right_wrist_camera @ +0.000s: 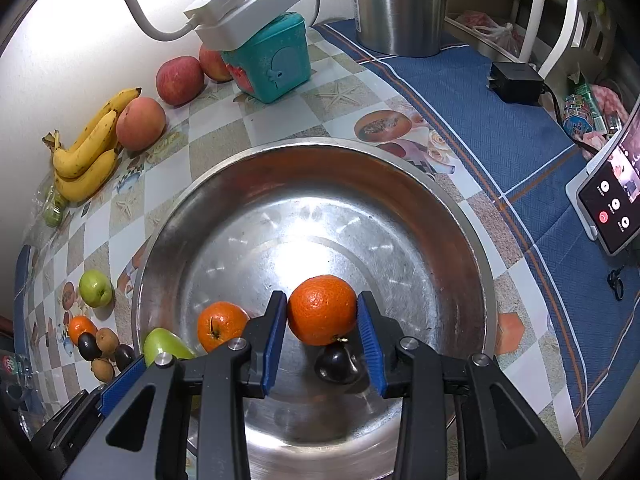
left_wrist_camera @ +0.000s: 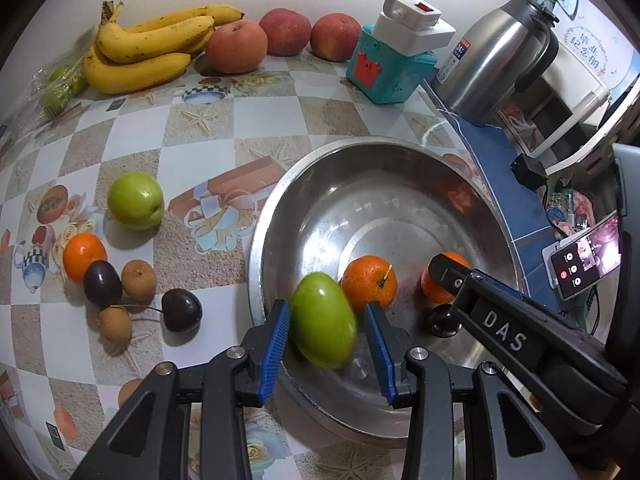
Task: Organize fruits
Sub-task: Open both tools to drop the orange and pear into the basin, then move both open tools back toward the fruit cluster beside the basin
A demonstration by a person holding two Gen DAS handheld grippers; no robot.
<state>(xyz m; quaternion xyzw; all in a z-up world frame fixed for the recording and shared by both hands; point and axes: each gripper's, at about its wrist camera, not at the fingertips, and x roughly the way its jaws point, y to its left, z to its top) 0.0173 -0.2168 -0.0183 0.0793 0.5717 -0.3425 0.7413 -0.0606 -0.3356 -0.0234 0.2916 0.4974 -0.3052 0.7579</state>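
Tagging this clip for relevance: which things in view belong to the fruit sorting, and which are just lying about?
Job:
- metal bowl
- green fruit between the left tool fingers
- tangerine between the right tool fingers
- second tangerine and dark plum in the bowl
- bananas, apples

Lying about:
- kettle
- phone
- teal box
- power strip

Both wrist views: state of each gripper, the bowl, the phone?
Left gripper: open, around a blurred green fruit over the bowl.
Right gripper: closed on a tangerine.
Bowl: holds another tangerine and a dark plum.
Phone: screen on.
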